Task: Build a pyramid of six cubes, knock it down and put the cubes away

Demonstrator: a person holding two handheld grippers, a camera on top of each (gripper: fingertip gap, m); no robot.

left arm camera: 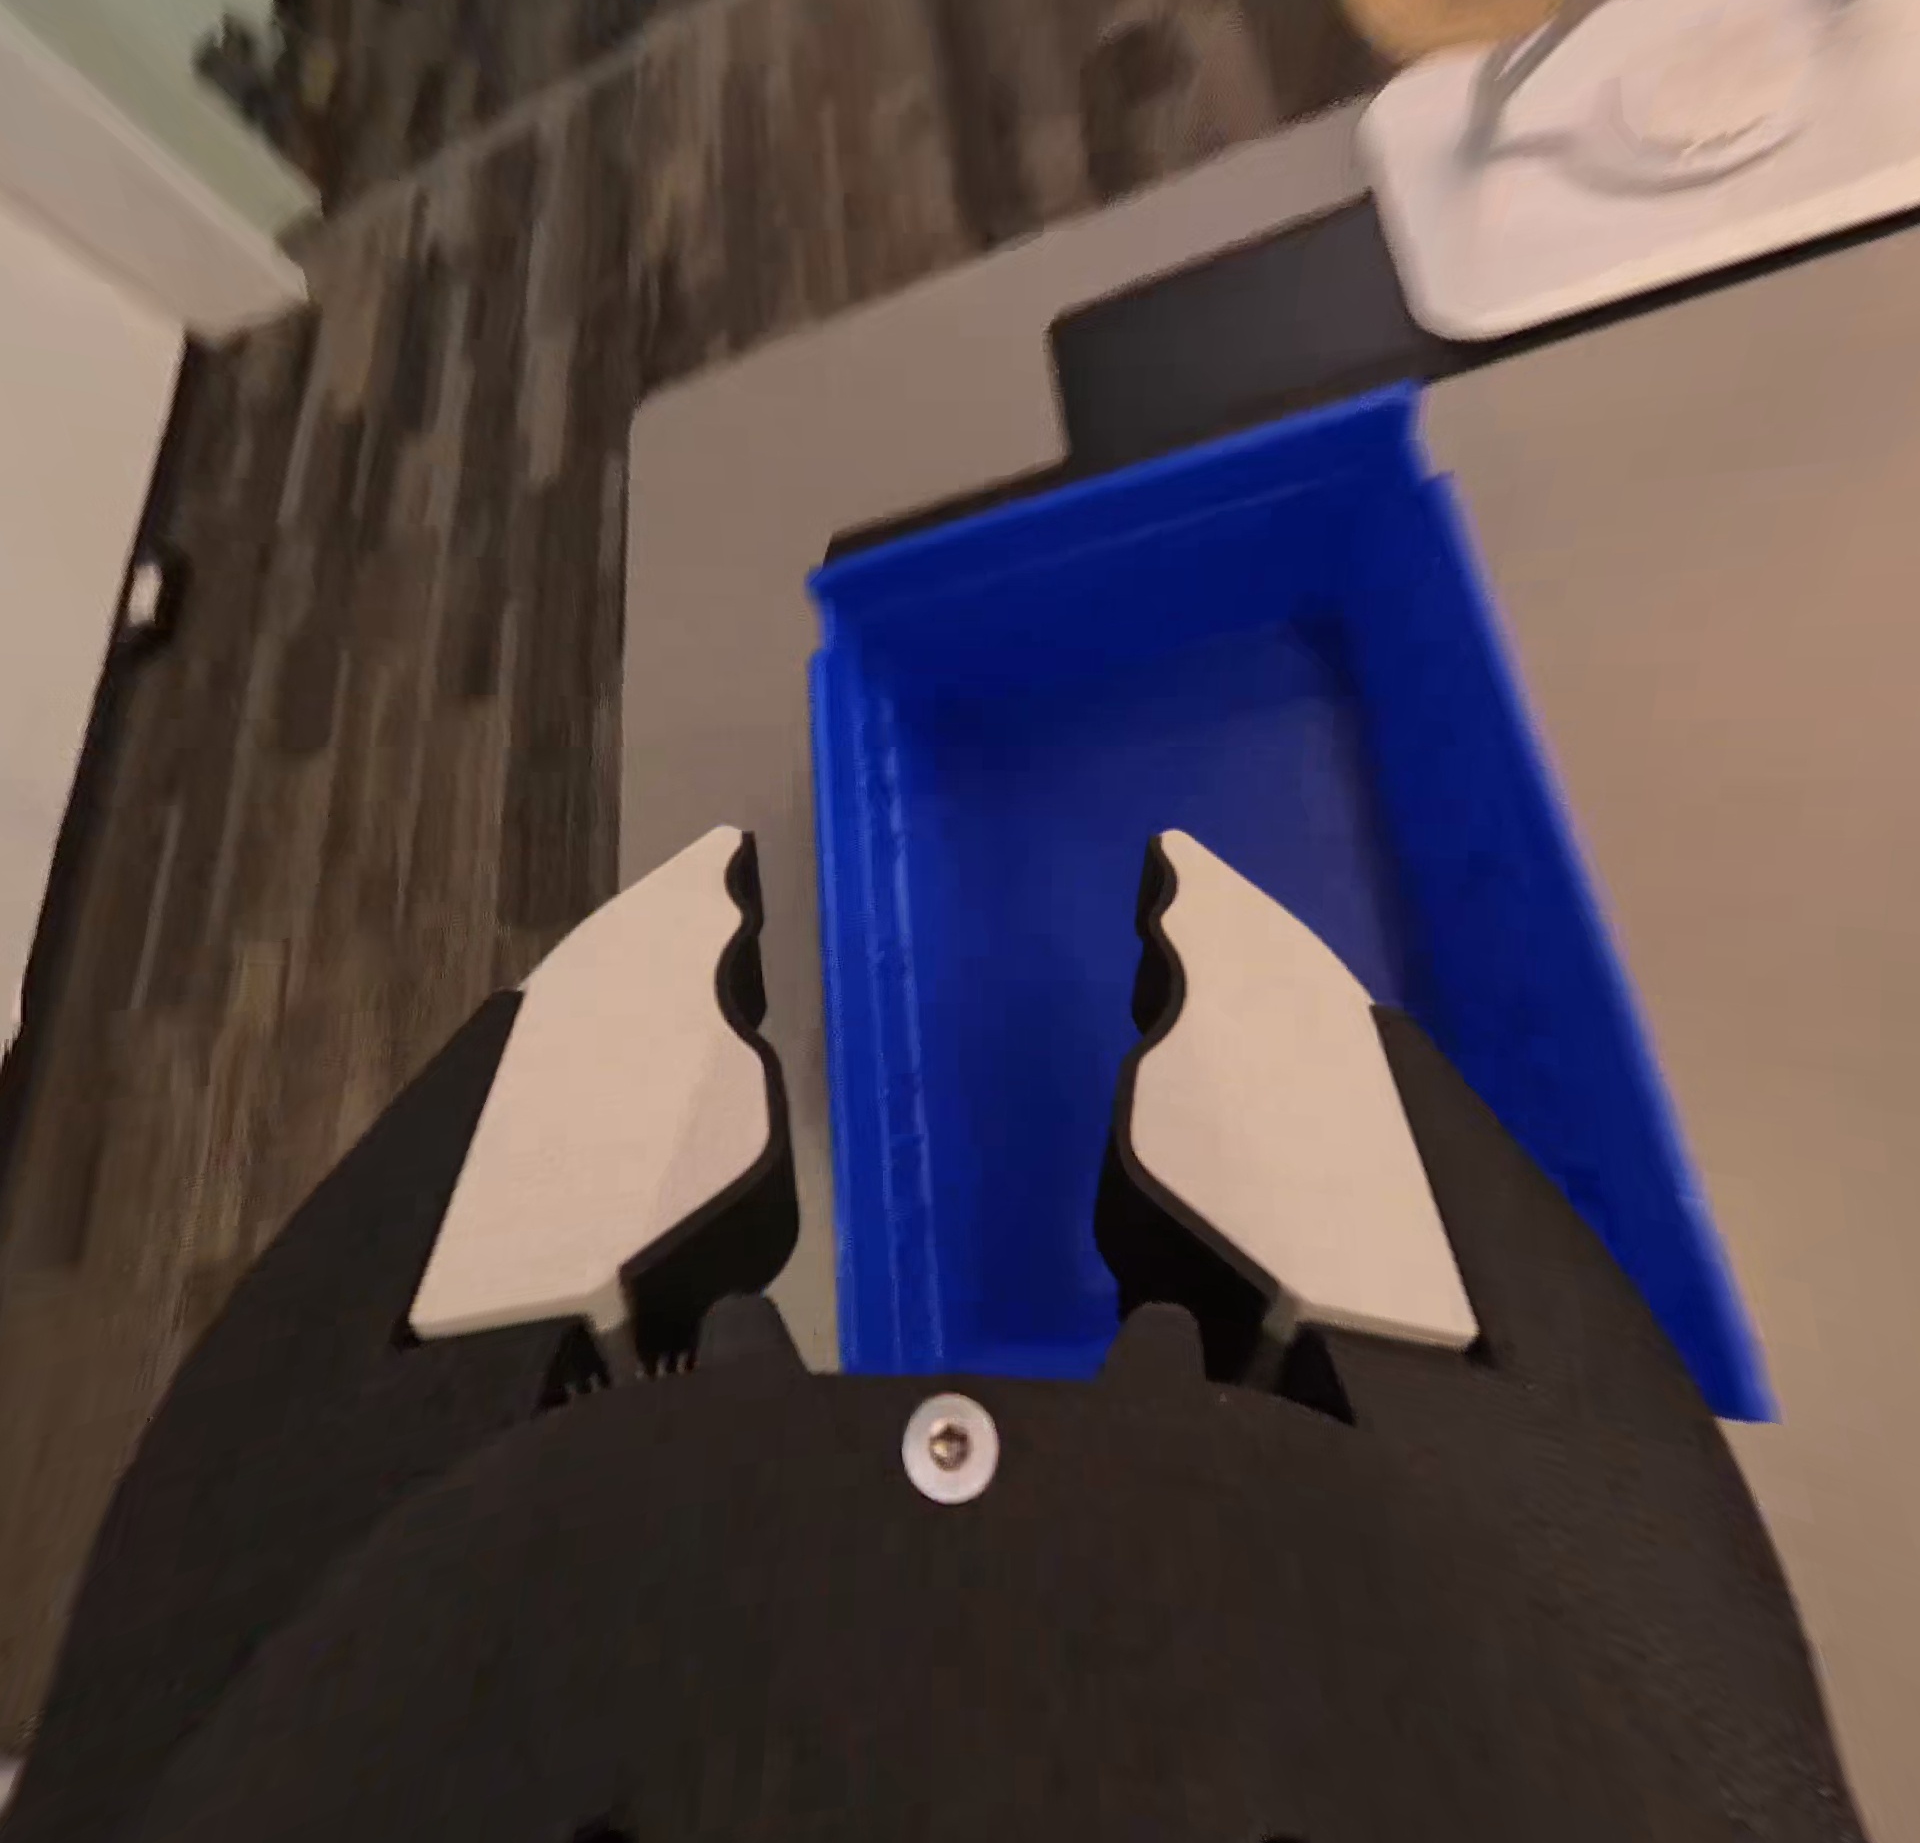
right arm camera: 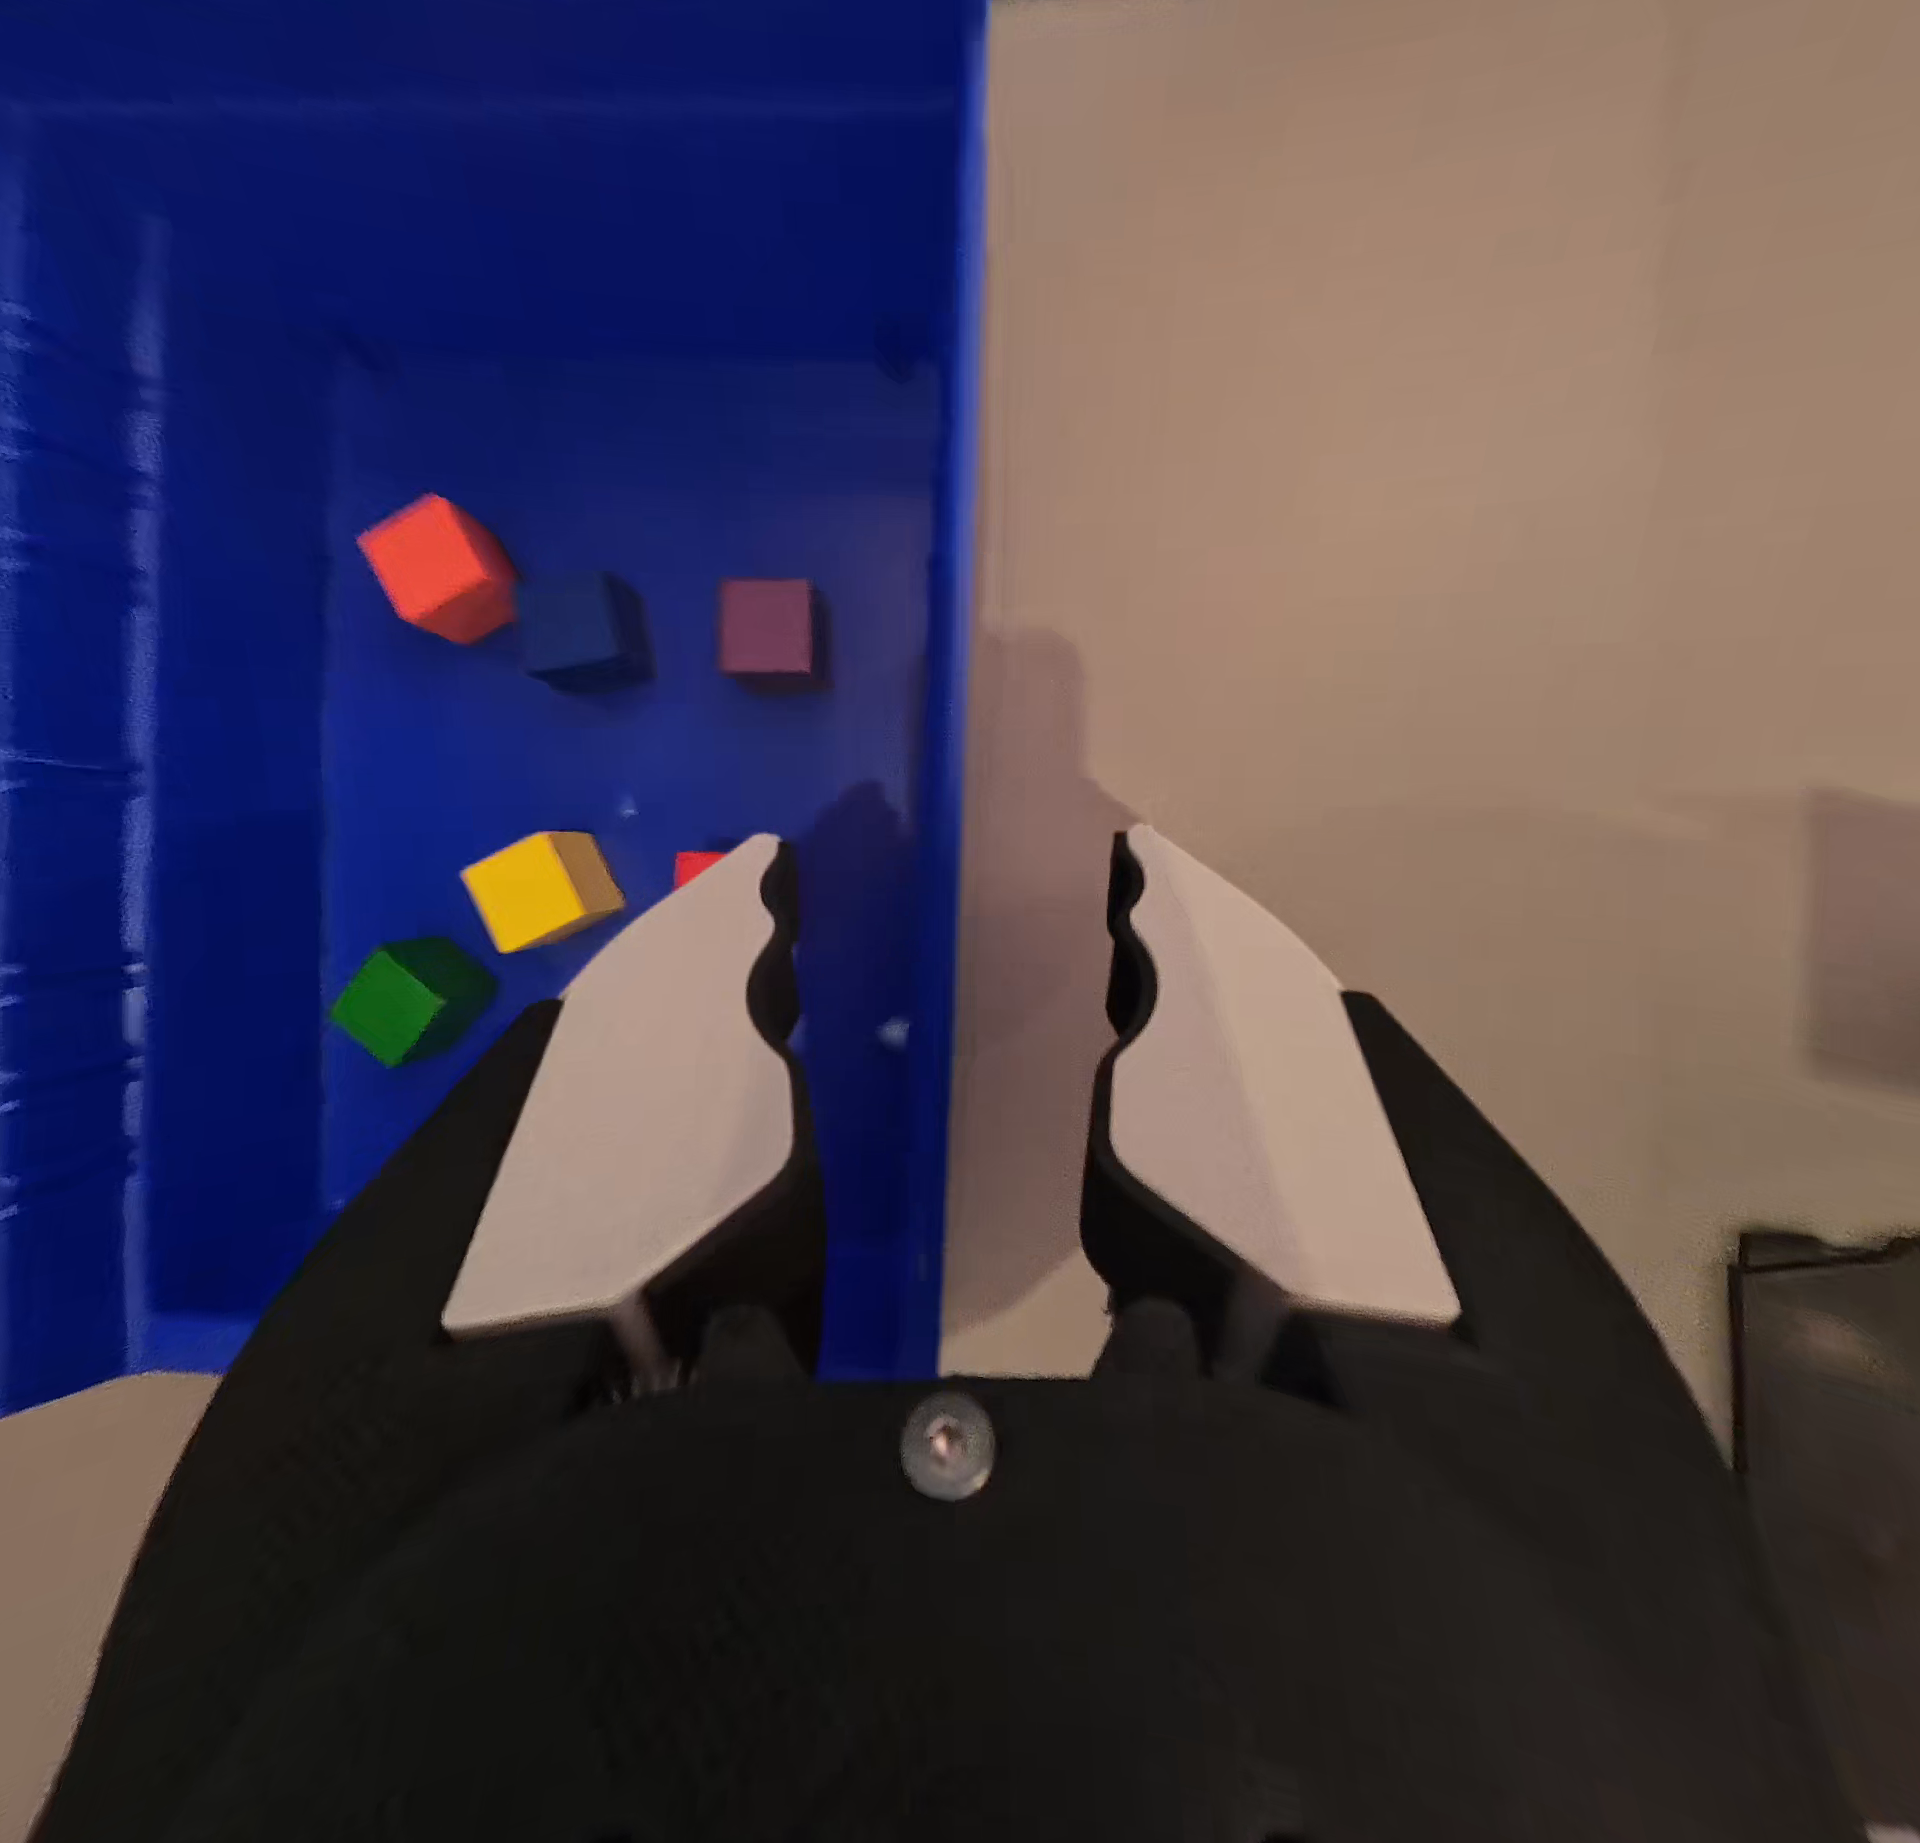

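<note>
Six cubes loose in blue bin, orange to green, both left gripper and right gripper spread apart and empty above it; either start or finish; if start, reach in for first cube.

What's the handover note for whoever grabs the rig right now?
Left gripper: open, empty, above the blue bin.
Right gripper: open, empty, over the bin's right wall.
Cubes: orange, dark blue, purple, yellow, green and red (partly hidden) all lie loose in the bin.
Done or left: cannot tell whether the pyramid is yet to build or the cubes are already put away.
</note>
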